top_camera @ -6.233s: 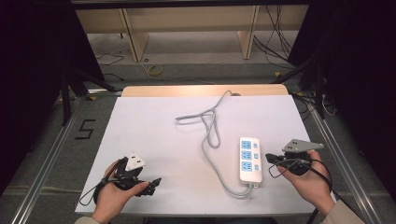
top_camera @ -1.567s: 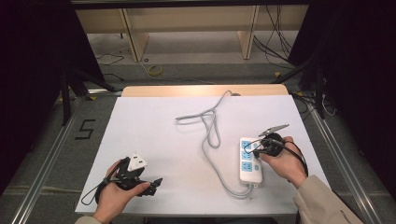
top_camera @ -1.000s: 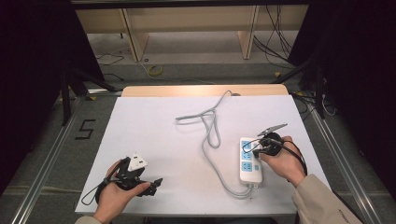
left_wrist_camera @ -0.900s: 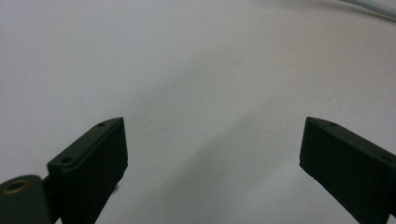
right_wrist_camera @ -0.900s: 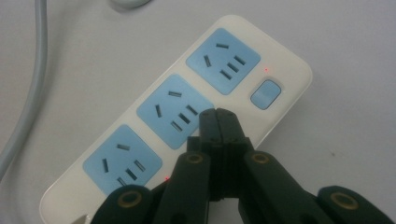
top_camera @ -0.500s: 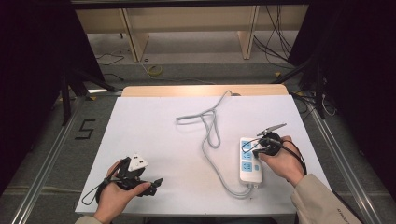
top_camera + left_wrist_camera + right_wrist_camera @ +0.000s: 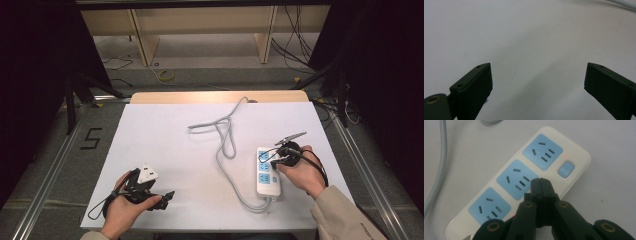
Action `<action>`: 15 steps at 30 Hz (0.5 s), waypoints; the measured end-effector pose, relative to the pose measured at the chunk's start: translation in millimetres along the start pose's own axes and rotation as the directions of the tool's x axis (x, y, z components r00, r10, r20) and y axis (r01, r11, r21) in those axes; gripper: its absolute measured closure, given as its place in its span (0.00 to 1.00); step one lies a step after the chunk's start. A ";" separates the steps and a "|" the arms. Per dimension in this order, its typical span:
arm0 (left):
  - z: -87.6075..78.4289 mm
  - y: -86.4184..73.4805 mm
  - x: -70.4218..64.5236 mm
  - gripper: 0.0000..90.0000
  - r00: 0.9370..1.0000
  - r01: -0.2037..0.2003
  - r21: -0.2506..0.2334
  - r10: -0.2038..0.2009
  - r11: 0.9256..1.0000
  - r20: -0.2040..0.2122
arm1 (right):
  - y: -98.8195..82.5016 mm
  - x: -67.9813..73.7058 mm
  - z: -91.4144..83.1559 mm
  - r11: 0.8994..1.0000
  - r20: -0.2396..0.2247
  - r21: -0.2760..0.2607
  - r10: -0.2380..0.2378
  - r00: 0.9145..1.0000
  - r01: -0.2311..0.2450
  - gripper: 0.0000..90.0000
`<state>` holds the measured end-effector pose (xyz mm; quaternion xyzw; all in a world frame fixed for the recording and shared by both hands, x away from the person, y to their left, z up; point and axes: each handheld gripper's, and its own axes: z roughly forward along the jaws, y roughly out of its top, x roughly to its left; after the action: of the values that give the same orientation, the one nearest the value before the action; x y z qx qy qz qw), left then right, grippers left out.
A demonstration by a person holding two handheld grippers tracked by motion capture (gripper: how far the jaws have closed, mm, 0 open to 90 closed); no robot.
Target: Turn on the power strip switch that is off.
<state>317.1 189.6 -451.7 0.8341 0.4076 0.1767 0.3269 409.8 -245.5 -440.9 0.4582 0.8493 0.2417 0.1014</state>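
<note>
At the lower left of the high view, we hold the left gripper [image 7: 162,197] low over the white table top [image 7: 165,135], near its front edge. In the left gripper view its jaws stand wide apart with nothing but bare surface between them, well apart from the work.

At the lower right of the high view, our right gripper [image 7: 274,161] sits over the white power strip [image 7: 266,181], which lies lengthwise near the table's right side. In the right gripper view the right gripper [image 7: 541,180] has its jaws pressed fully together, gripping nothing, the joined tip set on the strip between the middle blue socket [image 7: 517,178] and the strip's long edge. The blue rocker switch [image 7: 566,169] lies up and to the right of that tip; whether the tip is pressing a second switch beneath it, we cannot tell. Small red lights glow beside the top socket and near the lowest one.

Farther up the table, the strip's grey cable [image 7: 225,135] loops toward the centre and runs off the far edge.

We judge the task, working the strip's switches with the closed tip, to be in mid-course: contact is made, and the switch by the top socket is not yet touched.
</note>
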 end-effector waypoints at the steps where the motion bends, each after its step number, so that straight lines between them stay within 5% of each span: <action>1: 0.0 0.0 0.0 0.08 1.000 0.000 0.000 0.000 1.000 0.000 | 0.0 -0.1 0.0 1.000 -0.001 0.000 0.002 1.000 -0.002 1.00; 15: 0.1 0.1 -0.2 0.08 1.000 -0.001 -0.001 0.001 1.000 0.000 | 0.0 1.2 1.0 1.000 -0.009 0.007 0.008 1.000 -0.008 1.00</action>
<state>317.2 189.4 -451.7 0.8341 0.4073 0.1772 0.3272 409.5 -244.2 -441.7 0.4607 0.8489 0.2411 0.0948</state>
